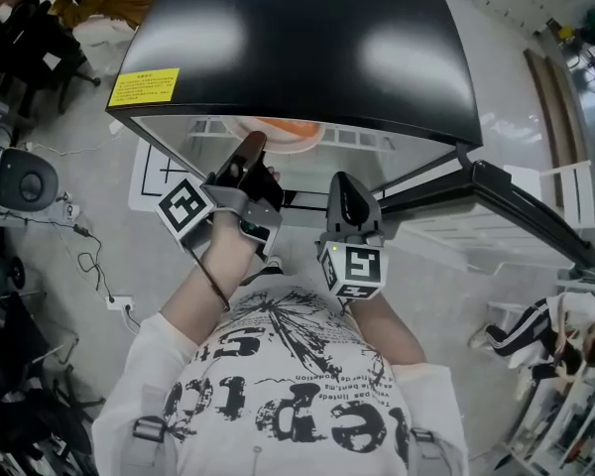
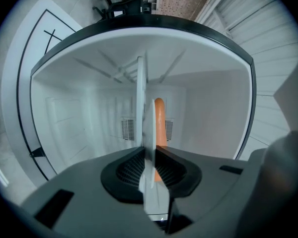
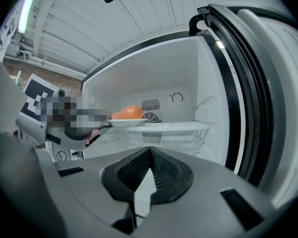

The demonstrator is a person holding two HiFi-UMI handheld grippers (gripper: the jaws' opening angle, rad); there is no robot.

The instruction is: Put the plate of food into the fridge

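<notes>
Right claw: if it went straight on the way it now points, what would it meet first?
The right claw points into the fridge: likely the front edge of the shelf first, else the vented back wall above it. Depth is unclear. The plate sits left of that line.

Both arms fwd, elbows bent.
L gripper (image 1: 252,149) jaws opening, plate (image 2: 141,108) rim between them; R gripper (image 1: 345,188) jaws together, empty, nearer body.
</notes>
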